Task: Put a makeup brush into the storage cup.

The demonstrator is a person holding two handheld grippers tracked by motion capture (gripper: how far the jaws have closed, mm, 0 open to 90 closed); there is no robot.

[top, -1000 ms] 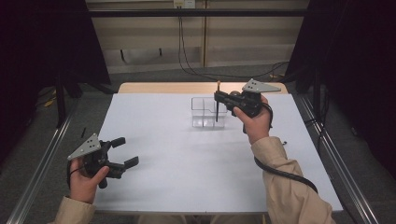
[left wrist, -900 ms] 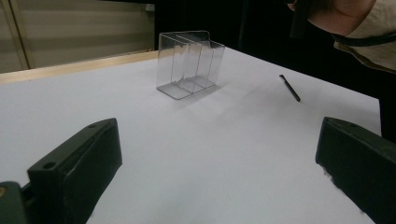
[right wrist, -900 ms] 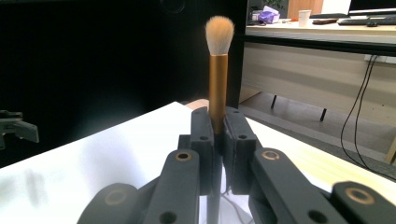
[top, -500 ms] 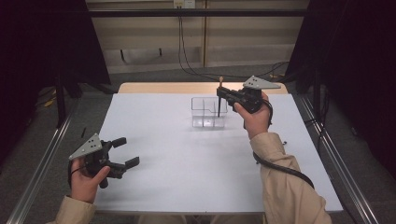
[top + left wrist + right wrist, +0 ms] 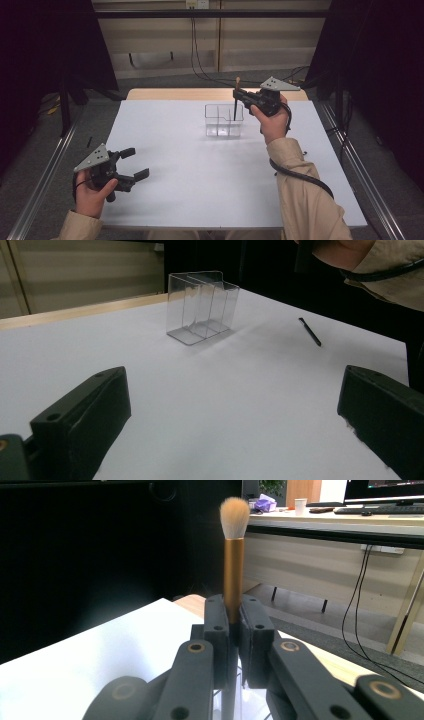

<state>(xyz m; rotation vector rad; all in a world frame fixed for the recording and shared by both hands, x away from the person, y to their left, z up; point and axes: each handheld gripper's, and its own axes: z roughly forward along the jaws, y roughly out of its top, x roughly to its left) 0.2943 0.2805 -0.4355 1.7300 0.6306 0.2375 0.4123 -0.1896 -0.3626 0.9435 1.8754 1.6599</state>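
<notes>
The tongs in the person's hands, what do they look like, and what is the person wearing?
Both are black. The left tongs and the right tongs each carry a grey three-cornered plate on top. Their jaws are thick black blocks with small round holes, joined by black links with round pivots. A black cable trails from the right one along the beige sleeve. Both sleeves are beige.
</notes>
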